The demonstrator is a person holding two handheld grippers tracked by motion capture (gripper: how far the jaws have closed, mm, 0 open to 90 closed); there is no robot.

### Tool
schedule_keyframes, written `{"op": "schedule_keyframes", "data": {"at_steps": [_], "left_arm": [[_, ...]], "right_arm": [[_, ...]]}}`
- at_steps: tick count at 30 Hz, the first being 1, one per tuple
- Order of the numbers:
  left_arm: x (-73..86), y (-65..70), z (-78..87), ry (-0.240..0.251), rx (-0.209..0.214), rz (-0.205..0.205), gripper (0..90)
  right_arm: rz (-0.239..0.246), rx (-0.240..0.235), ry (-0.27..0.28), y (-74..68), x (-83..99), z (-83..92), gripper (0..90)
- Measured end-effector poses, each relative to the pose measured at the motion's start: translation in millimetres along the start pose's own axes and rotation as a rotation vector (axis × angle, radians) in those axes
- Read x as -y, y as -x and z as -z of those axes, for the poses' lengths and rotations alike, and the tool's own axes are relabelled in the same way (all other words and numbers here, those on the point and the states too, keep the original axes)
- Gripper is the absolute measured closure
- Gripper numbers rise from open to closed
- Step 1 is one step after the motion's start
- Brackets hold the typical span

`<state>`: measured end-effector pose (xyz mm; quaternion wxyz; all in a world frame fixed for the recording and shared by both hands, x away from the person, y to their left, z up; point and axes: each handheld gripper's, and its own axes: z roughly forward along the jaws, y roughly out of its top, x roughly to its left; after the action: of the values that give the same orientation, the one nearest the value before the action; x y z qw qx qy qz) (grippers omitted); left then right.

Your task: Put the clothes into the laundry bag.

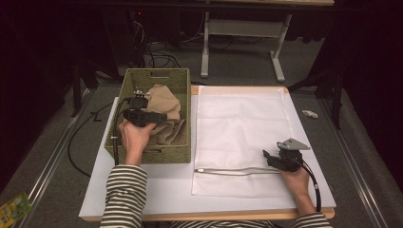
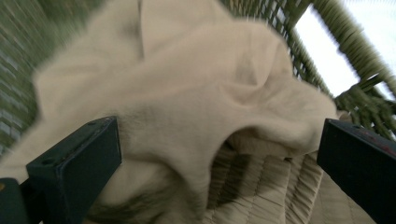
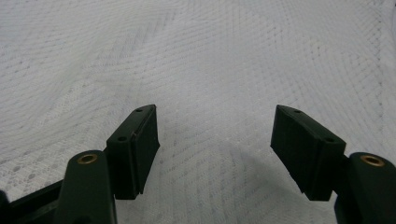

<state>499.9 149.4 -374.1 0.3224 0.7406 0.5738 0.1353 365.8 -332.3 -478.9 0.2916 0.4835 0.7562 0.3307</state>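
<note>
- I take the olive-green woven rectangular basket (image 1: 154, 154) as my landmark; it stands on the white table board (image 1: 157, 190), and inside it lies a crumpled beige cloth garment (image 1: 164, 102), heaped toward the far wall and spilling down to a ribbed hem nearer me.
- My left gripper (image 1: 161, 116) reaches into the basket from its left rim, and its jaws stand wide apart just over the garment, clamped on nothing.
- From the left gripper view I get the garment (image 2: 187, 93) up close, with a fold between the two black jaws and bare gaps on both sides (the frame is blurred, so fine detail escapes me); the basket's weave (image 2: 345, 100) runs behind it.
- Right of the basket, touching or nearly touching its side, a white mesh laundry bag (image 1: 242, 118) lies flat, its zipper edge toward me.
- My right gripper (image 1: 267, 154) rests at the bag's near right part, well apart from the basket, jaws spread with nothing gripped.
- The right gripper view gives me the bag's fine netting (image 3: 210, 60) beneath the parted jaws, a texture the high view washes out.
</note>
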Motion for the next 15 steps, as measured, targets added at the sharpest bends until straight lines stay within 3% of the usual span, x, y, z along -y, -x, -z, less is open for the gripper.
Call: {"op": "schedule_keyframes", "data": {"at_steps": [2, 5, 8, 15], "left_arm": [[-3.7, -5.0, -4.1, 0.007, 0.013, 0.021, 0.3], [-8.9, -5.5, -10.8, -0.022, -0.048, 0.003, 0.6], [-12.6, -6.0, -21.5, -0.049, -0.073, 0.008, 0.3], [-13.6, -16.1, -45.3, -0.093, -0.046, 0.053, 0.2]], "right_arm": [[0.001, 0.000, 0.000, 0.0, 0.0, 0.0, 32.3], [0.002, 0.001, 0.000, -0.2, 0.0, 0.0, 32.4], [0.005, 0.002, 0.002, -0.6, 0.1, -0.1, 32.4], [0.009, 0.003, -0.002, -0.9, 0.0, -0.1, 32.4]]}}
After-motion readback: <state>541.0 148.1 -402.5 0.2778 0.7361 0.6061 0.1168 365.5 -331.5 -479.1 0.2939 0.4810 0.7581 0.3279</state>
